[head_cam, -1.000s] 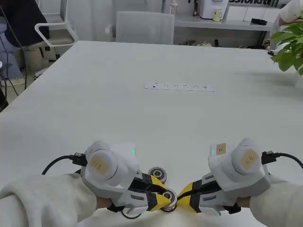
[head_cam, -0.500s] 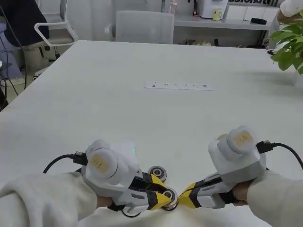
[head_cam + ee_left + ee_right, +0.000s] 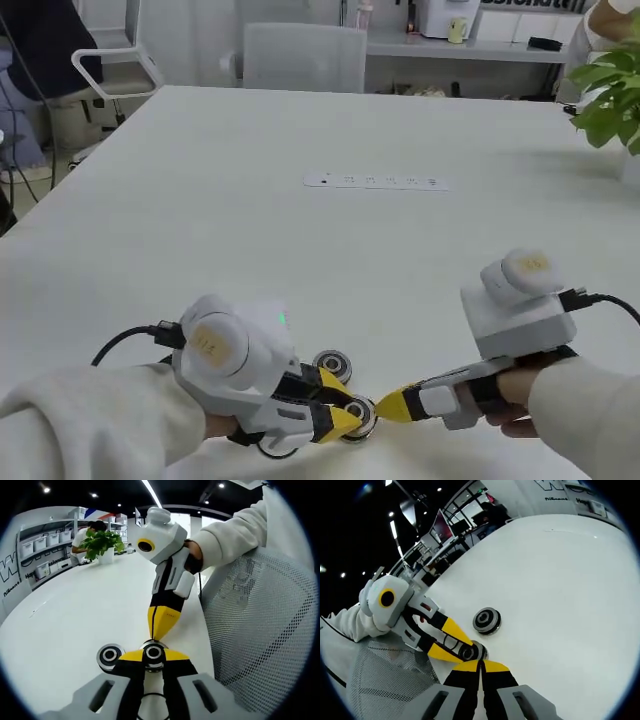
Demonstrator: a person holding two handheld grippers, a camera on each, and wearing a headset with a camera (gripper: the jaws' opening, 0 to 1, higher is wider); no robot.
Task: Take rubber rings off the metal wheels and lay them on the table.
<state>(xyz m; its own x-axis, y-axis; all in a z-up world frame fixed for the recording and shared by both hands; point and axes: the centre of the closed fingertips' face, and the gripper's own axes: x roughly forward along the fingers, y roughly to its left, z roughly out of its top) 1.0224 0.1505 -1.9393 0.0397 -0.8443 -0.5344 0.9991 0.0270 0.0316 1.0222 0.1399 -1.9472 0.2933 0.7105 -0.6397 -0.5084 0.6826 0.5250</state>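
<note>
A small metal wheel [image 3: 359, 414] with a black rubber ring sits at the table's near edge, and my left gripper [image 3: 350, 419] is shut on it from the left. In the left gripper view the wheel [image 3: 153, 653] is clamped between the yellow jaws. My right gripper [image 3: 386, 408] comes in from the right, rolled on its side. Its yellow tips are shut at the wheel's rim, on the ring's edge [image 3: 470, 653]. A second wheel [image 3: 331, 365] lies flat just behind, untouched; it is also in the right gripper view [image 3: 486, 620].
A white power strip [image 3: 380, 182] lies mid-table. A chair [image 3: 305, 57] stands at the far edge and a plant [image 3: 610, 100] at the far right. A thin black loop [image 3: 272, 452] lies under the left gripper. The white table [image 3: 300, 260] stretches wide beyond the wheels.
The right gripper has rolled, so its body rose and swung to the right while its tips stayed at the wheel. The left gripper and both wheels kept their places.
</note>
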